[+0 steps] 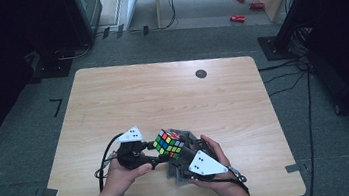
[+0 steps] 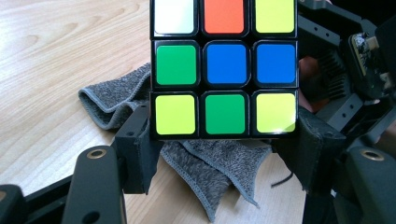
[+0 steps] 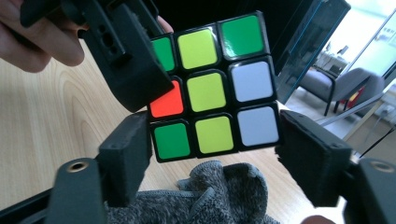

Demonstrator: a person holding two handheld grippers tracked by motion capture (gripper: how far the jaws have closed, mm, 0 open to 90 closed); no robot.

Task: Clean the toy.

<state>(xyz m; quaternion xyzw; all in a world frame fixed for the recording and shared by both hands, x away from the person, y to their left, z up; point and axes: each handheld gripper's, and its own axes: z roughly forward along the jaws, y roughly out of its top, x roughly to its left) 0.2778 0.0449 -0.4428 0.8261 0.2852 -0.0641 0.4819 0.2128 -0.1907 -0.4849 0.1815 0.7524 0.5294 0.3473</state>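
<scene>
Cube (image 1: 168, 143) (above grey cloth (image 2: 116, 95)) held mid-table, near edge close.

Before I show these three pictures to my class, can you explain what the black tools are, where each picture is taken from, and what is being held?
A person sits at a wooden table and holds a hand-worked, two-jaw tool in each hand: the left gripper and the right gripper. One picture looks down from above; the other two come from cameras riding on each gripper. Both grippers' jaws flank a colour puzzle cube raised above a crumpled grey cloth. The left gripper's jaws are clamped on its bottom row.
</scene>
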